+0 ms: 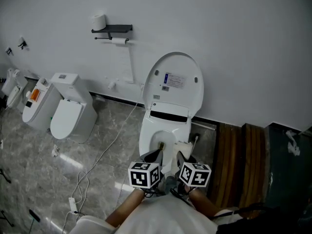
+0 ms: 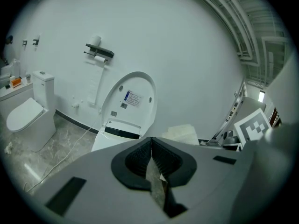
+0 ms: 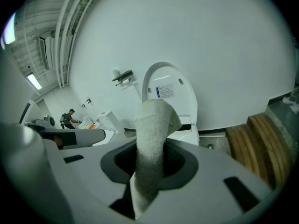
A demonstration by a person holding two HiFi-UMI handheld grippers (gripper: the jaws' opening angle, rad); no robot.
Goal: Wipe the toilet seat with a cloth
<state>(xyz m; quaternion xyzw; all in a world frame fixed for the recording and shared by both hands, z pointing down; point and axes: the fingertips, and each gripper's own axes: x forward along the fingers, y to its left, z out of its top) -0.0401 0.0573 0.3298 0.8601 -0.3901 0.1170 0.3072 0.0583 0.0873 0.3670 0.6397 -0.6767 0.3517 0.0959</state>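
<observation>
Between the right tongs, a fluffy, folded cloth sits pinched.

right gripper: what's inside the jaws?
A white cloth is clamped in the right gripper, its free end standing up past the tips and folding over. It covers the line where the pads meet, so how deep the grip goes can't be seen.

Dim, cool, flat light. Gripper views fisheye-bent, black-rimmed. Ceiling strip light glows at nine o'clock, right gripper view.
</observation>
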